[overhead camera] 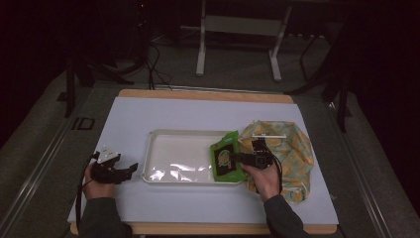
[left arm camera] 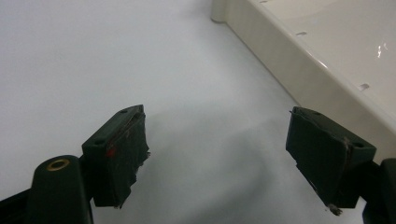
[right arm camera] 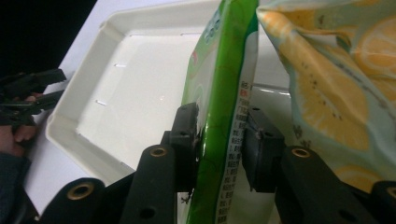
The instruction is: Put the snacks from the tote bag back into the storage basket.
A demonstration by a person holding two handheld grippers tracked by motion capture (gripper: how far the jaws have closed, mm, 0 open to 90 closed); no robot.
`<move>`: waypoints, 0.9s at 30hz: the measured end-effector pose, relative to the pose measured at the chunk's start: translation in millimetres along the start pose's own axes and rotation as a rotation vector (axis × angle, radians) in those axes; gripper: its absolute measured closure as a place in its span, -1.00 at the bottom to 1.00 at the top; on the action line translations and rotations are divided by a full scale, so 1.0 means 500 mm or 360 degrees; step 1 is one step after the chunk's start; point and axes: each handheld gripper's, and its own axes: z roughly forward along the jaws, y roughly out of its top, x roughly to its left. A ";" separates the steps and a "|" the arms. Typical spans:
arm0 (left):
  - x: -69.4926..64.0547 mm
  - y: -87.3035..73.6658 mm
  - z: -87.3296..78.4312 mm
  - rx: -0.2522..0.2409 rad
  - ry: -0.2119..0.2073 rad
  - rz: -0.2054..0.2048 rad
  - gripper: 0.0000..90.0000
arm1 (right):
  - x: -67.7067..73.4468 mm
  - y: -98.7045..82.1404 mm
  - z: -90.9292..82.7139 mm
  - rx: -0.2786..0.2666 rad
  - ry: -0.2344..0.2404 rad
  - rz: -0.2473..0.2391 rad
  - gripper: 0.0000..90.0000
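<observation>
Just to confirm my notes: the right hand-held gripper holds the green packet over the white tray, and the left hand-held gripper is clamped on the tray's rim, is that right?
Not quite. The left hand-held gripper is not clamped on the white tray: its jaws stand open over the bare table beside the tray, as the left gripper view shows. The rest holds: the right hand-held gripper holds the green packet over the tray.

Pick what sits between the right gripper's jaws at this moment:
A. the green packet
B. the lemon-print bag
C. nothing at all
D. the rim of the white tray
A. In the right gripper view the right gripper has its two jaws on either face of the green packet, which stands on edge over the white tray; the lemon-print bag lies off to one side.
</observation>
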 end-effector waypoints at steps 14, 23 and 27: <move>0.000 0.000 0.000 0.0000 0.0000 0.0002 -0.54 | 0.005 -0.030 0.003 0.0036 -0.0088 -0.0044 0.30; 0.000 0.000 0.000 0.0002 0.0001 0.0004 -0.54 | 0.018 -0.053 0.001 0.0065 -0.0141 -0.0113 0.20; 0.000 0.000 0.000 0.0002 0.0001 0.0003 -0.54 | 0.024 -0.058 -0.006 0.0067 -0.0176 -0.0141 0.17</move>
